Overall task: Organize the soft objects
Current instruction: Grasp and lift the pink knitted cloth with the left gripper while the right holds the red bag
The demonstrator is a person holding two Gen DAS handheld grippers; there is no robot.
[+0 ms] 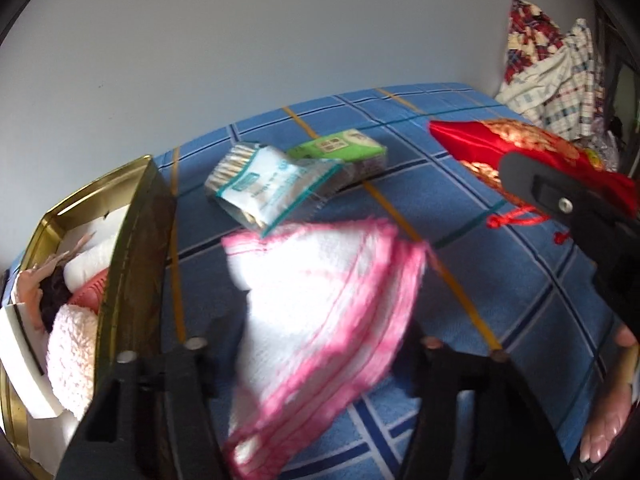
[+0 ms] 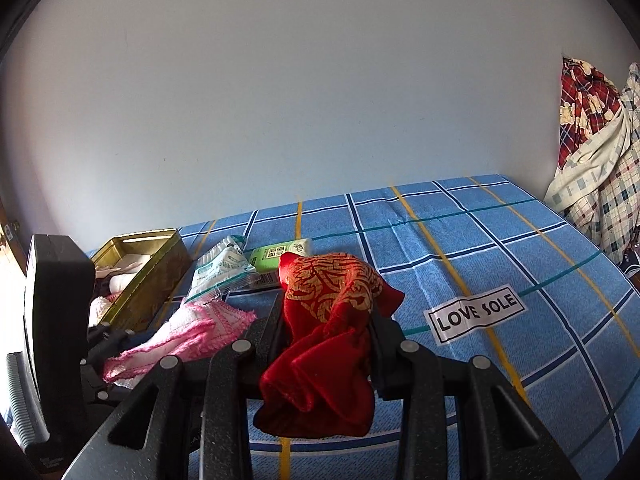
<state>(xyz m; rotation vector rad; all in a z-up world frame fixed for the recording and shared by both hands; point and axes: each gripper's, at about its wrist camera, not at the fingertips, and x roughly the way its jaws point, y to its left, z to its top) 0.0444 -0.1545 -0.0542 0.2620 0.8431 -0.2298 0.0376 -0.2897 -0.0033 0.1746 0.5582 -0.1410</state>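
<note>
My left gripper (image 1: 316,344) is shut on a white cloth with pink edging (image 1: 320,304), held above the blue checked bed; the cloth also shows in the right wrist view (image 2: 188,332). My right gripper (image 2: 326,332) is shut on a red pouch with gold embroidery (image 2: 328,320), held above the bed; the pouch shows in the left wrist view (image 1: 516,148) at the right. A gold tin box (image 1: 132,216) at the left holds several soft items, including a fluffy pink one (image 1: 74,356).
A bag of cotton swabs (image 1: 256,184) and a green tissue pack (image 1: 340,148) lie on the bed (image 1: 500,280) beyond the cloth. A "LOVE SOLE" label (image 2: 476,312) lies to the right. Checked clothes (image 2: 600,200) are piled at the far right. A wall is behind.
</note>
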